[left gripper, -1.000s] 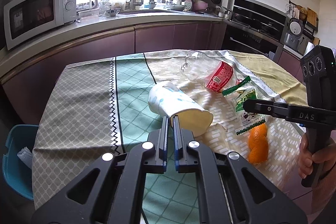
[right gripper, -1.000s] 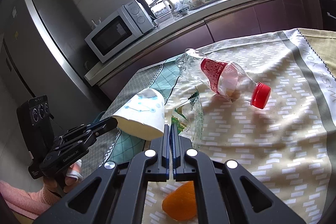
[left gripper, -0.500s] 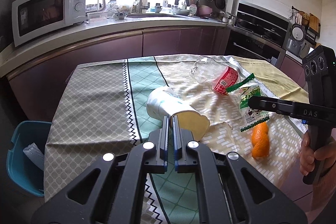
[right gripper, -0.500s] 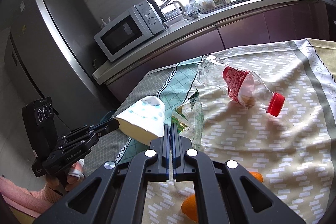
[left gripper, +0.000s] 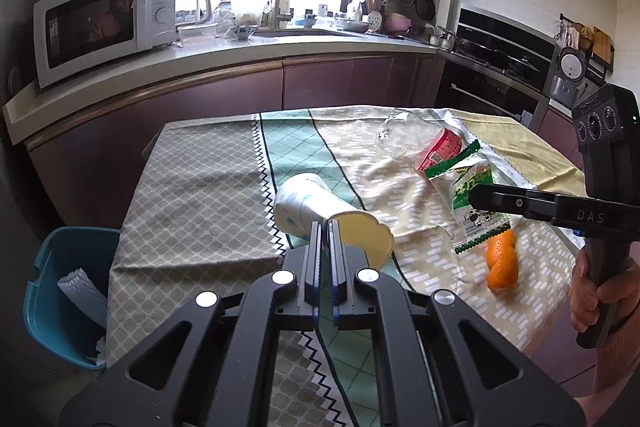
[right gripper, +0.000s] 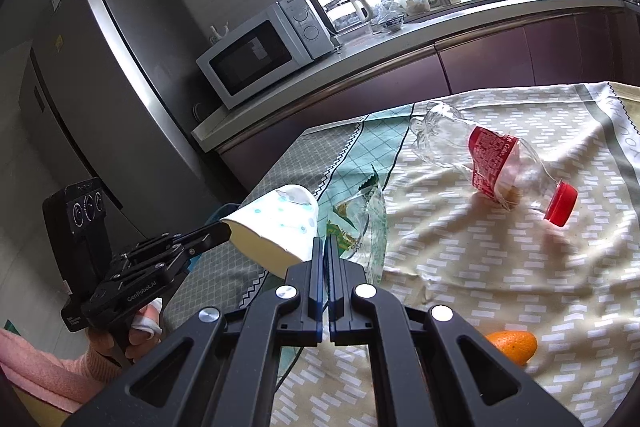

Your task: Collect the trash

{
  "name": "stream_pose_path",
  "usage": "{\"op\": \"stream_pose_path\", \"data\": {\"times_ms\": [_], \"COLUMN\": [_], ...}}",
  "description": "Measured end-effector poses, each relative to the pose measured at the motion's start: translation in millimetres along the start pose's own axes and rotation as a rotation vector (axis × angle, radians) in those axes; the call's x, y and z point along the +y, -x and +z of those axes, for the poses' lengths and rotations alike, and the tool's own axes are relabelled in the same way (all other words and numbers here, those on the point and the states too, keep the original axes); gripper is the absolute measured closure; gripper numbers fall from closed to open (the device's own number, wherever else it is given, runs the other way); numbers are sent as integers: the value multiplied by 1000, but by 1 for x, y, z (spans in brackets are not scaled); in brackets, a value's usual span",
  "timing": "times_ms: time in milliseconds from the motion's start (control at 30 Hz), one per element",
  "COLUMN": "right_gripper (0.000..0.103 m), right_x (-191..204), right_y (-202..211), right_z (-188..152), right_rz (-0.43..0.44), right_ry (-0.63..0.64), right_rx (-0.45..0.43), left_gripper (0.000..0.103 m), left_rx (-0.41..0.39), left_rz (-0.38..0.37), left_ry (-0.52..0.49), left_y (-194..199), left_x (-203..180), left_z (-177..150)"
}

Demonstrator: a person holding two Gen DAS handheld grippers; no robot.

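While the left gripper [left gripper: 325,227] clenched the paper cup's [left gripper: 316,207] rim, the right gripper [right gripper: 323,243] pinched the clear snack wrapper [right gripper: 366,223].

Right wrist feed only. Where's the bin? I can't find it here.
Observer: Left wrist view shows a blue bin on the floor off the table's left edge, lower left of the paper cup. White paper is inside.
Operator: Right gripper, is it on the wrapper?
Observer: Side-on, the right gripper is shut on the wrapper around its middle.
Operator: I only see part of the peel.
Observer: The orange peel is one twisted strip on the tablecloth, by the wrapper's lower end.
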State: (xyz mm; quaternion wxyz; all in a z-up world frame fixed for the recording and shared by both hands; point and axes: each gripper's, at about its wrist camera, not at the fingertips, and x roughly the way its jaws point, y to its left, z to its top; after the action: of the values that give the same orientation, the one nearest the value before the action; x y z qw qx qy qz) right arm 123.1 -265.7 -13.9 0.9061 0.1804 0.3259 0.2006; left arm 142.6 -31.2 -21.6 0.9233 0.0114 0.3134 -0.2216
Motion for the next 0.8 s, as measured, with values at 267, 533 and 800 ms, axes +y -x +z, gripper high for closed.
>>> {"op": "stream_pose_path", "data": {"times_ms": [267,533,800], "right_gripper": [102,102,102], "right_x": [0,7,27], "right_y": [-6,-9,-21], "right_z": [-3,-2,5], "right_rz": [9,27,81], "right_ry": [-7,5,43], "right_rx": [20,26,44], "left_gripper": [94,99,99], "left_rx": [35,6,-61], "left_rz": [0,7,53], "left_ry": [55,49,37], "left_y": [-15,-8,27], "left_x": [15,16,31], "left_z": [-3,-1,4]}}
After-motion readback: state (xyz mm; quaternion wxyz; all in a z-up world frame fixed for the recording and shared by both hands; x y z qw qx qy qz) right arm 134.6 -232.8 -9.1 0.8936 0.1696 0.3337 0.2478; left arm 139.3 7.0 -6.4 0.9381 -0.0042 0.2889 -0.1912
